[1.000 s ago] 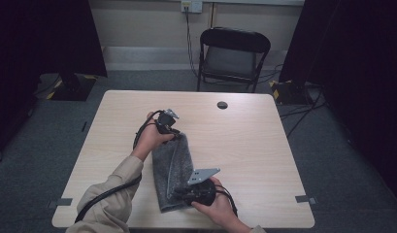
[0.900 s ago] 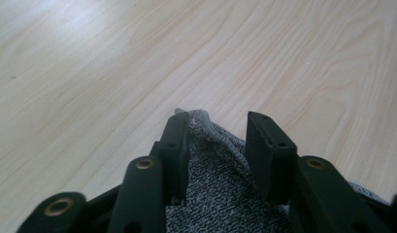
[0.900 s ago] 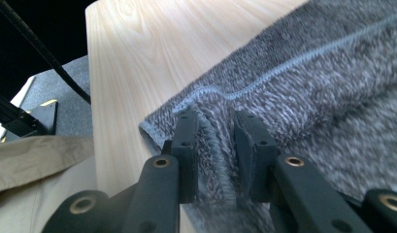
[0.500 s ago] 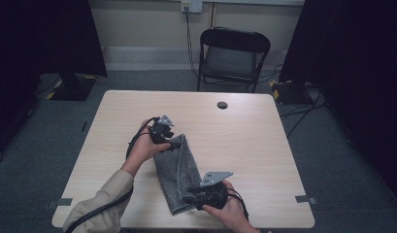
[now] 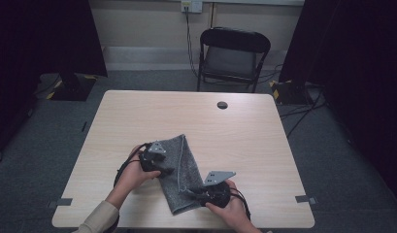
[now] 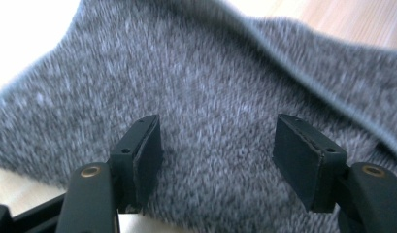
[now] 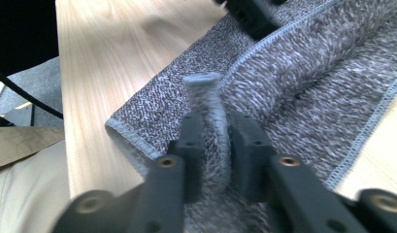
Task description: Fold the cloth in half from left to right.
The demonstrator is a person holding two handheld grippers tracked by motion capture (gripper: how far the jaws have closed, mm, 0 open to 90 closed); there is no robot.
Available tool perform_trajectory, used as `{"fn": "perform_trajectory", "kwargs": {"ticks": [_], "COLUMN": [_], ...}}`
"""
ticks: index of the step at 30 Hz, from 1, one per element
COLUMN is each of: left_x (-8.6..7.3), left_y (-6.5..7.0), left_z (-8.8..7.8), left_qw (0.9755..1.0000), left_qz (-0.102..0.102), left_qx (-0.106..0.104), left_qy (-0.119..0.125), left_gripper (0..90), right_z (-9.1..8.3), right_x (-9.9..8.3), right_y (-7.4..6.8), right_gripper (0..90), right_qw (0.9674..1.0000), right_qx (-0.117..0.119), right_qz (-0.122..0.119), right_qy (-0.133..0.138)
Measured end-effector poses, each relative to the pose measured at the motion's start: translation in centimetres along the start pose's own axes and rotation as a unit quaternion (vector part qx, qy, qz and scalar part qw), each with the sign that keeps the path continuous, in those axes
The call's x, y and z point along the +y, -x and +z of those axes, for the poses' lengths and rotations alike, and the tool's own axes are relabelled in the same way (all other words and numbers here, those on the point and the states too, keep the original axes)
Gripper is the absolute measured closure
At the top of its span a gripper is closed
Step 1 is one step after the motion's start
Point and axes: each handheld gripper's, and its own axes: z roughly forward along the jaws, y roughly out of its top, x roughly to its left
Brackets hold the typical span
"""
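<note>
Left tool (image 5: 155,162) has slid nearer along the grey towel (image 5: 179,165), jaws just opened wide over it; right tool (image 7: 213,133) pinches a towel fold, well short of the table's (image 5: 254,145) grommet (image 5: 222,105).

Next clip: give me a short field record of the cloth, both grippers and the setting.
item: grey towel, folded, lying on the near part of the table
left gripper: jaws have just been opening; they stand apart over the towel, pads not pressing on it
right gripper: jaws have just been closing; shut on a raised fold of the towel
other: folding chair behind the table
</note>
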Motion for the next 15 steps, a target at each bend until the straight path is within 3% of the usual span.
{"fn": "perform_trajectory", "kwargs": {"ticks": [5,11,15], "left_x": [-0.3,-0.5,-0.6], "left_y": [0.0,0.1,0.1], "left_z": [0.1,0.1,0.1], "left_qw": [0.9999,0.9999,0.9998], "left_qz": [-0.002,0.003,0.006], "left_qx": [0.002,0.003,0.006], "left_qy": [0.011,0.015,0.018], "left_gripper": [34.6,34.5,34.5], "right_z": [-0.4,-1.7,-3.2], "right_x": [-0.1,-0.7,-1.5], "right_y": [0.0,0.3,0.7], "right_gripper": [81.1,79.9,74.6], "right_qw": [0.9999,0.9998,0.9990], "right_qx": [-0.005,-0.003,-0.014], "right_qz": [0.000,0.018,0.041], "right_qy": [-0.009,0.001,0.004]}}
